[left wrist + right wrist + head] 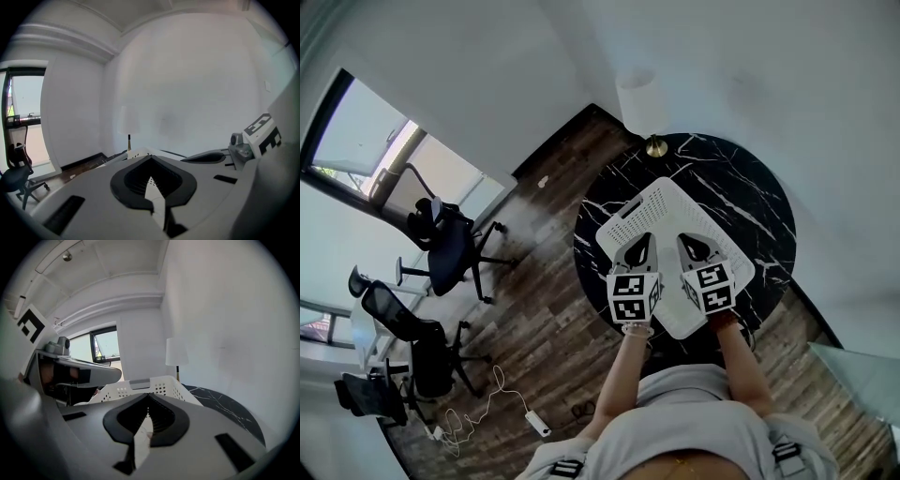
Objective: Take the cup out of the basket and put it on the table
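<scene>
The cup cannot be made out in any view, so neither its place nor the way it points can be told; it is possibly hidden under the tools. The white basket (675,202) sits on the round black marble table (741,187), its long axis running from upper left to lower right in the head view, with a handle slot in the far short wall. The left gripper (642,242) and right gripper (687,242) hang side by side over the basket's near half. Both point away from the person and tip a little downward, marker cubes nearest the body and both forearms stretched forward. Each gripper's own view shows its jaws closed together with nothing between them. A white lamp (642,103) stands at the table's far edge.
</scene>
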`<control>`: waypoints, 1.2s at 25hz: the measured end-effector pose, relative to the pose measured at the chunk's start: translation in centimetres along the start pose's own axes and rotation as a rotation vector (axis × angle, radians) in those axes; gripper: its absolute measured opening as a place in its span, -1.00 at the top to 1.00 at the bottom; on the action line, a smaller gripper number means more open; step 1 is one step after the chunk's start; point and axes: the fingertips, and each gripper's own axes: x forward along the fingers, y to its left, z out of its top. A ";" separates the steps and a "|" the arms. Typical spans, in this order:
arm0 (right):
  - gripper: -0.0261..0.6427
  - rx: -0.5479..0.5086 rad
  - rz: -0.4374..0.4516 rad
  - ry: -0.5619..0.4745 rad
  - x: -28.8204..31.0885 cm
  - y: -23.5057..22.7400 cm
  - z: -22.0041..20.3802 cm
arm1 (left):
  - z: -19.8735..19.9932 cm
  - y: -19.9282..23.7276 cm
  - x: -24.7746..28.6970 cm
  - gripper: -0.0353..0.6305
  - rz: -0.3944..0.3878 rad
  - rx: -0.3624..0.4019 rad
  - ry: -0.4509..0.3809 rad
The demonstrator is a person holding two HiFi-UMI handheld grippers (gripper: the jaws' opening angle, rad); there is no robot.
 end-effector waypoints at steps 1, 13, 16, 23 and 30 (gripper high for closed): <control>0.89 0.000 0.002 0.009 0.4 0.1 -0.1 | 0.0 0.1 0.1 0.88 -0.005 -0.001 0.001; 0.89 -0.032 0.020 0.163 3.5 1.2 -2.9 | -0.2 1.8 1.8 0.88 -0.072 -0.029 0.023; 0.89 -0.055 0.024 0.214 3.9 1.2 -4.0 | -0.2 1.8 2.3 0.88 -0.085 -0.035 0.028; 0.89 -0.047 0.033 0.270 4.9 1.2 -5.6 | -0.7 1.9 3.4 0.88 -0.097 -0.031 0.042; 0.89 -0.057 0.040 0.344 5.6 1.0 -7.8 | -1.0 2.1 4.1 0.88 -0.102 -0.033 0.056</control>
